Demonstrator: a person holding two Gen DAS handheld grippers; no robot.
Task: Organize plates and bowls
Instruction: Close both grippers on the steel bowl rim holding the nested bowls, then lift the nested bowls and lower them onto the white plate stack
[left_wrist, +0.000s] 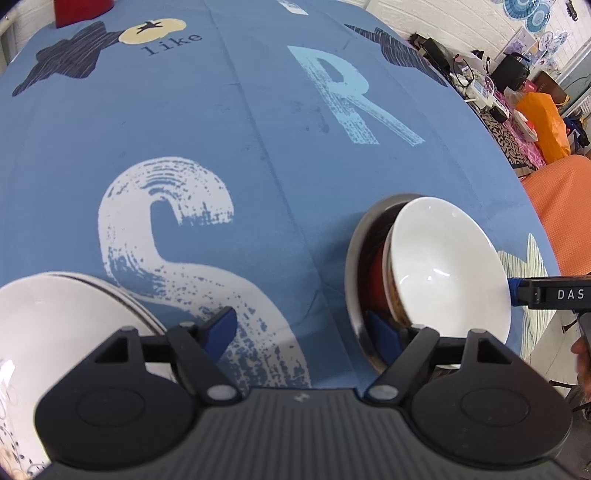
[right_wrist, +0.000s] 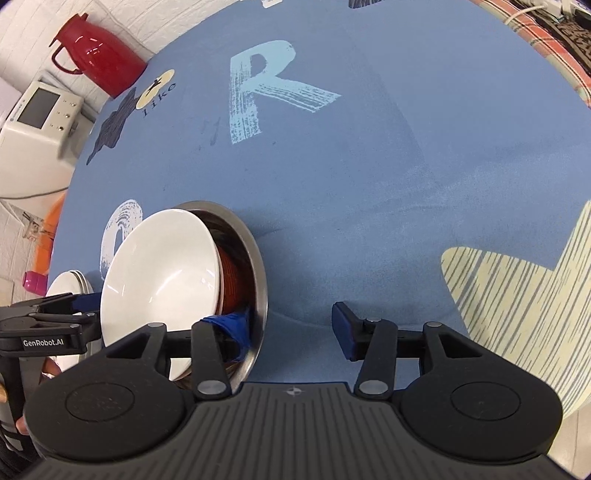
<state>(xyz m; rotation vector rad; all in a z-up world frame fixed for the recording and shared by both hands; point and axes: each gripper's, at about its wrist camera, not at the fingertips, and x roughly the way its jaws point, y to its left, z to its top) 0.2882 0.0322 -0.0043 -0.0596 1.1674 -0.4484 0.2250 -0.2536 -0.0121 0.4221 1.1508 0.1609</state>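
The white bowl (left_wrist: 448, 266) is sitting tilted inside the steel bowl (left_wrist: 356, 258), on top of a red-brown bowl (left_wrist: 378, 284) nested between them. The stack is lying at the right front of the left hand-held gripper (left_wrist: 306, 332), whose right blue pad is reaching in at the steel rim. The right hand-held gripper (right_wrist: 291, 325) is standing on the stack's other side, its left pad inside the steel bowl beside the white bowl (right_wrist: 162, 284). A white plate (left_wrist: 55, 332) is lying at the table's near-left edge. The blue-clothed table (left_wrist: 258, 129) is lying open beyond the stack toward the printed letters. Both hand-held grippers are standing spread wide, clamping nothing; whether the pads are touching the bowls cannot be told.
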